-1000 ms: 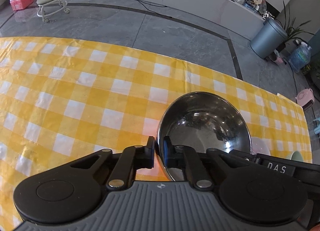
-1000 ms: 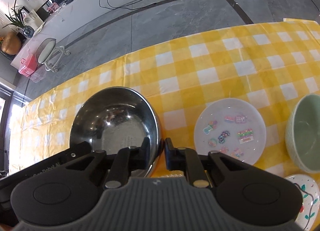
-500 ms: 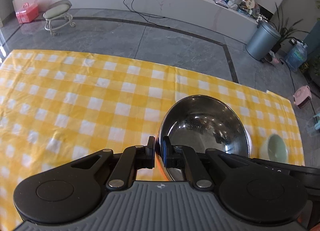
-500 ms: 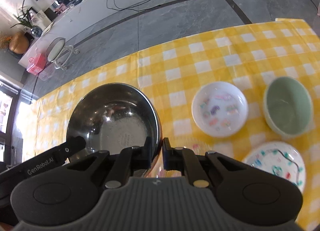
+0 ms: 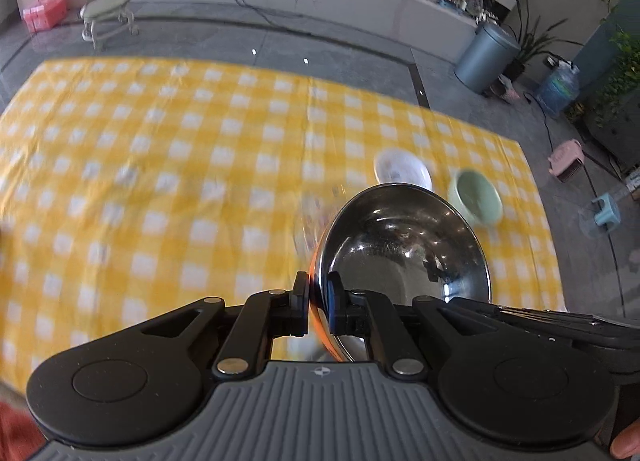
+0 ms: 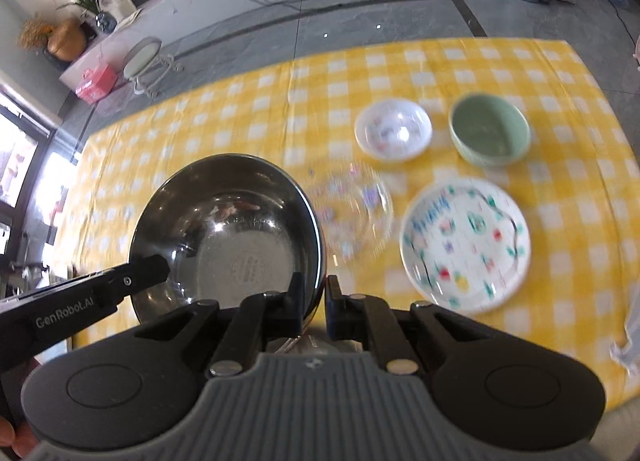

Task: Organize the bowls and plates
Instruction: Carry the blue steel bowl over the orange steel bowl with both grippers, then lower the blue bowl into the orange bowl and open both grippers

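Observation:
Both grippers hold a large steel bowl [image 5: 404, 245] by its rim, high above the yellow checked table [image 5: 160, 165]. My left gripper [image 5: 318, 303] is shut on the bowl's left rim. My right gripper [image 6: 314, 299] is shut on the right rim of the same steel bowl [image 6: 228, 237]. Below on the table stand a small white bowl [image 6: 394, 129], a green bowl [image 6: 490, 129], a clear glass plate [image 6: 352, 209] and a patterned white plate [image 6: 466, 243]. The white bowl [image 5: 402, 169] and green bowl [image 5: 476, 201] also show in the left wrist view.
The table's right edge [image 6: 616, 109] is close to the green bowl. Beyond the table are grey floor, a stool [image 5: 108, 13], a pink box [image 5: 44, 13] and a grey bin [image 5: 486, 57]. The left half of the cloth holds no dishes.
Both grippers have lifted the steel bowl well above the table. More of the table and the dishes below has come into view. The view is motion-blurred.

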Demonstrator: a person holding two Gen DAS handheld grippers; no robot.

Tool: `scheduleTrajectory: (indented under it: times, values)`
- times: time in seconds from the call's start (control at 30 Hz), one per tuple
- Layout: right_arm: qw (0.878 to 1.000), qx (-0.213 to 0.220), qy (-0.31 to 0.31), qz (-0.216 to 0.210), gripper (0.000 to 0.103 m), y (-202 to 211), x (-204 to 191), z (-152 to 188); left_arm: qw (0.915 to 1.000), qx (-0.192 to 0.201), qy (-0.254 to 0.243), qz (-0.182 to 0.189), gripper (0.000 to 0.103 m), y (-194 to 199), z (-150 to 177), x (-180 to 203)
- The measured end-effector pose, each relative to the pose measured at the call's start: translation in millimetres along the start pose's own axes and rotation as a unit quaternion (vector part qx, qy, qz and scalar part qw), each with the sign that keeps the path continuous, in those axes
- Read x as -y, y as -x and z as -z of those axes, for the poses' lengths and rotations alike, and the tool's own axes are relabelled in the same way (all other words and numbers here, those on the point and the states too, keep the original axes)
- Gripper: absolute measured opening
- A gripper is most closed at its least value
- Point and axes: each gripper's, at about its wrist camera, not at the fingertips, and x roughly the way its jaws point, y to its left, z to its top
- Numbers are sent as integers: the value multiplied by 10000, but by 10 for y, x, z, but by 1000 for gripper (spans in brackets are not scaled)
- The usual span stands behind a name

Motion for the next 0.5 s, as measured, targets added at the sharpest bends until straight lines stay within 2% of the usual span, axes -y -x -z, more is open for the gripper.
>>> scheduleTrajectory:
  times: [0.23, 0.5]
  values:
    - [9998, -189, 23, 10, 8, 77, 148, 541, 9995, -310, 76, 74, 9, 17, 394, -9]
    - [9992, -380, 71, 123, 8, -80, 193, 768, 9977, -617, 255, 88, 9, -166, 672, -66]
